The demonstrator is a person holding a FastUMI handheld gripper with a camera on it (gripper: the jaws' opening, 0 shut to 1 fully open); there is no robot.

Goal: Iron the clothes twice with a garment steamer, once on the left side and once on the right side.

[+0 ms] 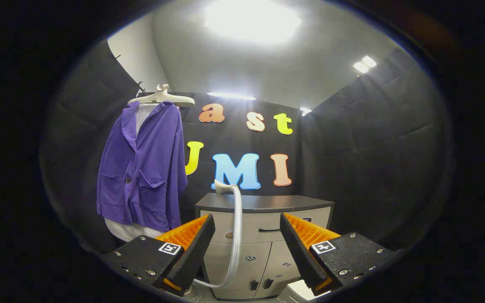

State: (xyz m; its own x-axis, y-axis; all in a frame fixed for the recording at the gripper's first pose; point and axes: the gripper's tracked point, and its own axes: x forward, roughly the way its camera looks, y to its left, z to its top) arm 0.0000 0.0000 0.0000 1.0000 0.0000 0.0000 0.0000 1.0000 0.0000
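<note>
The garment steamer's head (221, 187) rests on the cabinet's dark worktop (267, 204), its pale hose (237, 235) looping down the cabinet front between my fingers. Off beyond my left finger, the purple jacket (143, 168) hangs on a white hanger (164, 96), over what may be a white garment underneath. My tongs (246, 235) stand wide apart and hold nothing. So I judge the job barely begun: the steamer is not yet picked up, and both passes, left and right, remain.
</note>
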